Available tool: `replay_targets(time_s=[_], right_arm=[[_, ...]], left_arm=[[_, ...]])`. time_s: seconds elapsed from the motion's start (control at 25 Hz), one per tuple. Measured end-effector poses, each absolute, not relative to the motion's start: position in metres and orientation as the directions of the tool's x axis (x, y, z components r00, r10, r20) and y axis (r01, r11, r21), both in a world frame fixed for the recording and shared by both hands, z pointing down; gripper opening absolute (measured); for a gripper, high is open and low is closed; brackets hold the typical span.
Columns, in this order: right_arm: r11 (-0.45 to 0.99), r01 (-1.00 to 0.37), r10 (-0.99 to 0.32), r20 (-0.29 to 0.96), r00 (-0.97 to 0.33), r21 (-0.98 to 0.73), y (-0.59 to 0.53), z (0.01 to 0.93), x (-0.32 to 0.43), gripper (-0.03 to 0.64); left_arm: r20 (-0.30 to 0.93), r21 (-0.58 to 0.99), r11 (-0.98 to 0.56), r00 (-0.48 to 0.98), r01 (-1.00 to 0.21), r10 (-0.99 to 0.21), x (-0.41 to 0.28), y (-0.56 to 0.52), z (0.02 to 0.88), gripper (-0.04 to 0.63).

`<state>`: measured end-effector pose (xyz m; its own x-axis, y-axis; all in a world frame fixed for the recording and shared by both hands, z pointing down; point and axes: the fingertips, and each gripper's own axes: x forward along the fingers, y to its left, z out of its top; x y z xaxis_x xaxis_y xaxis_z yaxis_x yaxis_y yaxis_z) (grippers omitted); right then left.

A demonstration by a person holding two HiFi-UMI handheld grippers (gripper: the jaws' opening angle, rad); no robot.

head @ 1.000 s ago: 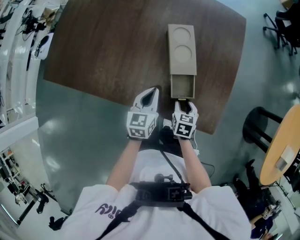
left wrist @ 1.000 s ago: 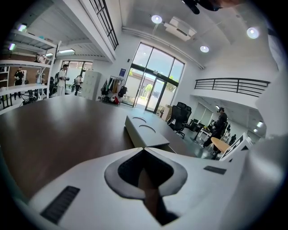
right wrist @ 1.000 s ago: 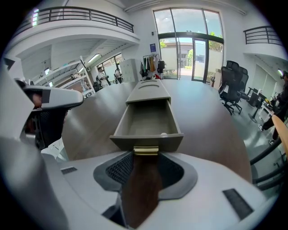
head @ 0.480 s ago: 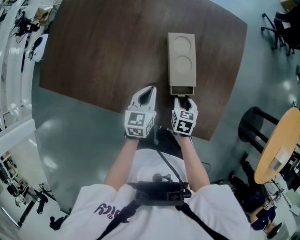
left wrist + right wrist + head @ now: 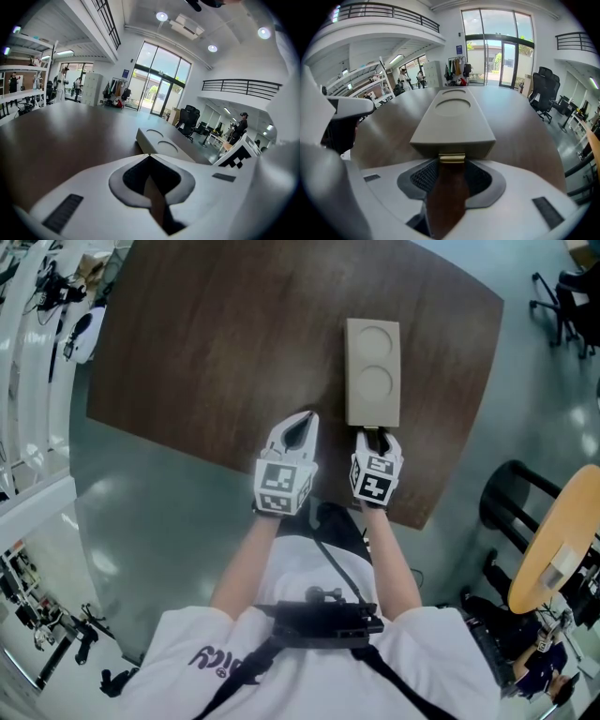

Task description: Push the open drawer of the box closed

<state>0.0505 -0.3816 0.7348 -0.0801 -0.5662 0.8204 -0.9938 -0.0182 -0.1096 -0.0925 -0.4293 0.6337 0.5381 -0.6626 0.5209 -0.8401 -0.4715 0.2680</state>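
A beige box (image 5: pixel 373 381) with two round recesses in its lid lies on the dark wooden table (image 5: pixel 216 343). Its drawer sits flush in the near end, and no open part shows. My right gripper (image 5: pixel 377 434) is against that end, and its jaws clamp the small brass drawer handle (image 5: pixel 452 158) under the box (image 5: pixel 452 124). My left gripper (image 5: pixel 302 418) hovers shut and empty over the table's near edge, left of the box (image 5: pixel 161 143). Its tips (image 5: pixel 149 155) meet at a point.
The table's near edge runs just under both grippers, with grey floor below it. A black stool (image 5: pixel 511 493) and a round light table (image 5: pixel 553 540) stand to the right. Office chairs (image 5: pixel 562 296) are at the far right.
The drawer has slid from open into the box until flush. My right gripper moved forward with it at the drawer's front. The left gripper stayed in place.
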Motion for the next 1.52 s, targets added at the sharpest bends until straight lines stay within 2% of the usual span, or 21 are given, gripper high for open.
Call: replay_targets(time_s=[0.28, 0.76, 1.0, 1.48, 1.52], right_arm=[[0.005, -0.988, -0.59, 0.797, -0.13, -0.157, -0.383, 0.737, 0.047, 0.176], [0.001, -0.988, -0.679, 0.726, -0.113, -0.152, -0.316, 0.697, 0.067, 0.176], [0.024, -0.985, -0.762, 0.635, -0.128, -0.169, -0.262, 0.647, 0.083, 0.176], [0.163, -0.98, -0.913, 0.359, -0.194, -0.116, -0.188, 0.53, 0.085, 0.174], [0.16, -0.981, -0.923, 0.335, -0.189, -0.112, -0.185, 0.522, 0.088, 0.139]], left_arm=[[0.5, 0.268, -0.499, 0.562, -0.824, -0.659, -0.083, -0.416, 0.621, 0.009], [0.438, 0.226, -0.528, 0.57, -0.819, -0.696, -0.064, -0.34, 0.58, 0.009], [0.382, 0.207, -0.545, 0.58, -0.813, -0.72, -0.043, -0.289, 0.55, 0.009], [0.262, 0.123, -0.589, 0.599, -0.799, -0.757, -0.007, -0.197, 0.499, 0.009], [0.254, 0.114, -0.593, 0.6, -0.797, -0.758, -0.004, -0.192, 0.496, 0.009]])
